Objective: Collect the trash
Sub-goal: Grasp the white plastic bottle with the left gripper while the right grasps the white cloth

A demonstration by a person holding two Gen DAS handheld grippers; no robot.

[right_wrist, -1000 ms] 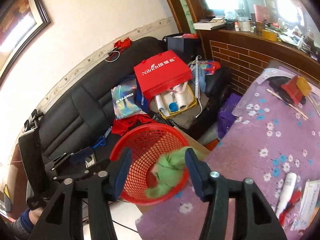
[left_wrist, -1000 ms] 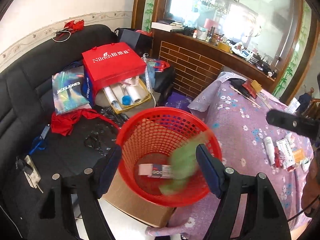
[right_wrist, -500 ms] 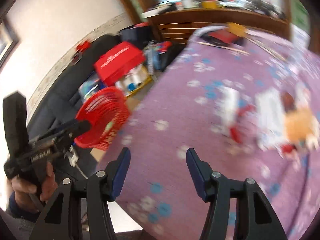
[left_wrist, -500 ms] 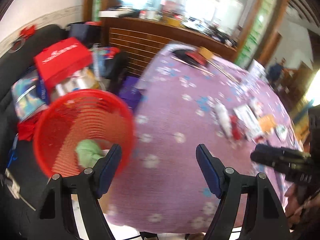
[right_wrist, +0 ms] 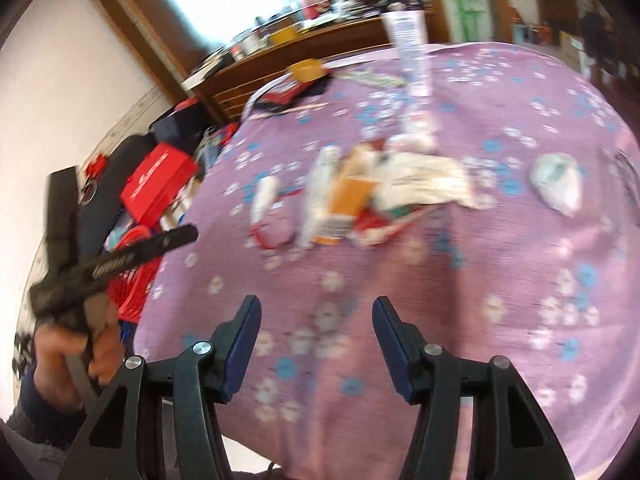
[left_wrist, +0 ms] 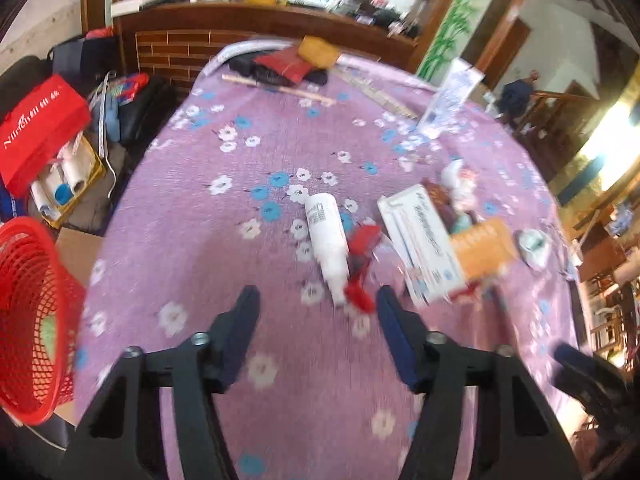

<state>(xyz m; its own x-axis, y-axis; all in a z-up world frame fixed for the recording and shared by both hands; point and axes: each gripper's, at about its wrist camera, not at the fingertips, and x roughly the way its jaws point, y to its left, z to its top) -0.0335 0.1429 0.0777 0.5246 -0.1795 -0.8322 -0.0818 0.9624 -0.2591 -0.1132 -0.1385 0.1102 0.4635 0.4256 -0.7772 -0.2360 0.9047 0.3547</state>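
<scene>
Trash lies in a loose heap on the table, toward its right side in the left wrist view, on the purple flowered tablecloth. In that heap a white tube lies nearest the table's middle, with a red wrapper touching its right side. Just right of those sits a flat white box with printing on it, and an orange packet overlaps the box's right end. A crumpled white scrap lies apart from the heap, closer to the right edge.

Both tongs hang above the near part of the table with nothing between their fingers. The left gripper has its jaws spread wide, and the tube's lower end and the red wrapper sit just ahead of the gap. The right gripper is likewise spread wide over bare cloth, with the heap well ahead of it; its picture is blurred, so the pieces there are hard to tell apart.

Off the table's left edge stands a red mesh basket with something pale green showing through its wall. At the far edge of the table lie dark and red items and a yellow box. A red paper bag rests on the black sofa beyond the left edge.
</scene>
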